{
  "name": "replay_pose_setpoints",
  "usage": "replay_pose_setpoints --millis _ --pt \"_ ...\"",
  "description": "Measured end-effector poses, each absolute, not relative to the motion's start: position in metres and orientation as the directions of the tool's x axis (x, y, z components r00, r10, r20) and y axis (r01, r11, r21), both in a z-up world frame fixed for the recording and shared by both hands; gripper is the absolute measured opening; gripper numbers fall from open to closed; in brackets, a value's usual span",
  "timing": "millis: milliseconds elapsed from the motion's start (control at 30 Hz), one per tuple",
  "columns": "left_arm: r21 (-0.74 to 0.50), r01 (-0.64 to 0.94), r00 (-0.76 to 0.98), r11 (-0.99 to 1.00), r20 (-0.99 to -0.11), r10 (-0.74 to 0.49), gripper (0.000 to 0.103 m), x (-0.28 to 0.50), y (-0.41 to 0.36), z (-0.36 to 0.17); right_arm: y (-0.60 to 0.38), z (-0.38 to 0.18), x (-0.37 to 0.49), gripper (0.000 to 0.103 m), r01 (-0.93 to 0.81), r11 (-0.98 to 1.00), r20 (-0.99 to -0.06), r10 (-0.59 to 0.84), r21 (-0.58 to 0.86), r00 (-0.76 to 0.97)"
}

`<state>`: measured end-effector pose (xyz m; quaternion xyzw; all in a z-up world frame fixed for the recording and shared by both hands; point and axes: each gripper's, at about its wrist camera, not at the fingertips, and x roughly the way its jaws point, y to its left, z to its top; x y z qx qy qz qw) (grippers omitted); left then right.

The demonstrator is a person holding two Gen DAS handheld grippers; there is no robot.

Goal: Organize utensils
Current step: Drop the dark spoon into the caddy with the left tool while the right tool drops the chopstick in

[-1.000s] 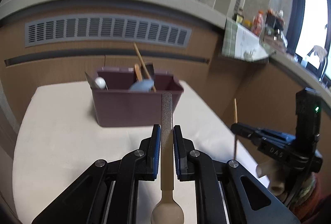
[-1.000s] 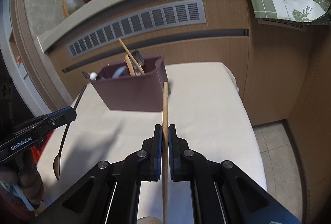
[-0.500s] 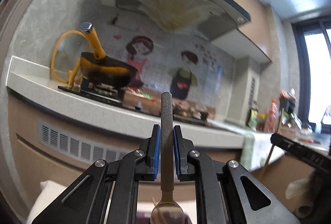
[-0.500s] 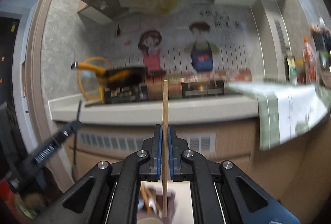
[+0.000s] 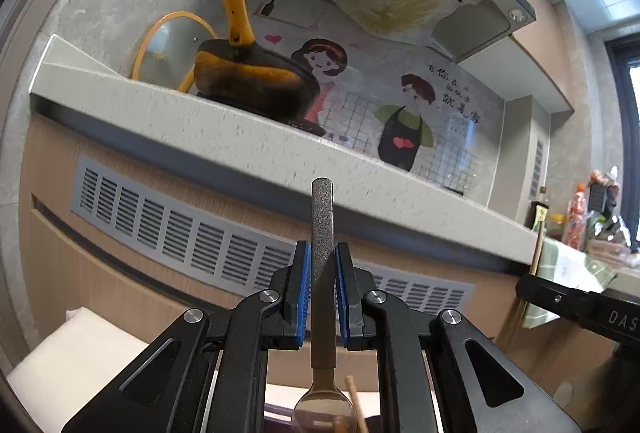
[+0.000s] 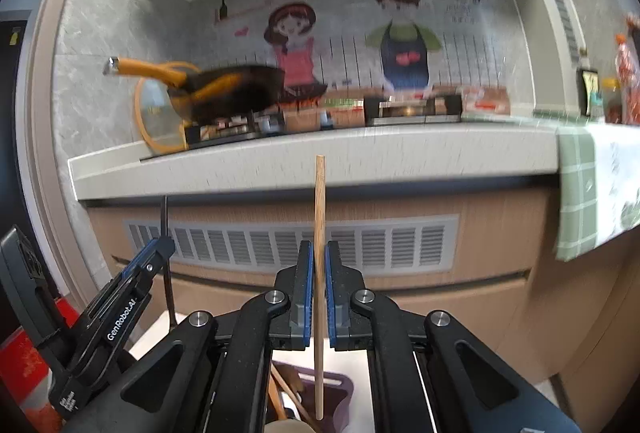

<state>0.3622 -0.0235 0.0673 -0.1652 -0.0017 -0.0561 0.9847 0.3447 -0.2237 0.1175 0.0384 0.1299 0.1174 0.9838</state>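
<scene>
In the left wrist view my left gripper (image 5: 322,261) is shut on a spoon (image 5: 322,217). Its grey handle sticks up past the blue pads and its bowl hangs low between the arms. My right gripper (image 6: 319,261) is shut on a wooden chopstick (image 6: 320,209) that stands upright, its lower end over the purple utensil bin (image 6: 342,391). The bin holds several wooden utensils and shows only at the bottom edge. Each gripper also appears in the other's view: the right gripper (image 5: 576,307) with the chopstick (image 5: 538,249), and the left gripper (image 6: 160,253) with the spoon handle (image 6: 165,221).
A pale kitchen counter (image 5: 224,129) with a grey vent grille (image 5: 180,229) below it fills the background. A yellow-handled wok (image 5: 248,81) sits on the stove. A green checked cloth (image 6: 588,189) hangs off the counter at the right. The white table (image 5: 76,349) lies below.
Both grippers have risen and tipped up with their utensils still held. The table and bin have dropped to the bottom of the views, and the counter and wall now fill them.
</scene>
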Motion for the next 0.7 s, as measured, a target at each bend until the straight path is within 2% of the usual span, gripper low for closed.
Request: replay_pose_setpoints --millis 233,467,700 --pt "-0.329 0.087 0.991 0.940 -0.064 -0.114 0.012 0.379 -0.025 0.033 -0.215 0.082 0.365 0.005 -0.232 0.968 -0.318 0.252 0.099 0.914" --pt "-0.342 0.104 0.970 0.934 -0.172 -0.171 0.012 0.371 -0.017 0.004 -0.211 0.044 0.369 0.005 -0.241 0.963 -0.401 0.269 0.119 0.876" --pt "-0.343 0.157 0.944 0.926 -0.223 -0.243 0.014 0.343 -0.014 0.000 -0.206 0.014 0.354 0.005 -0.240 0.963 -0.472 0.268 0.119 0.840"
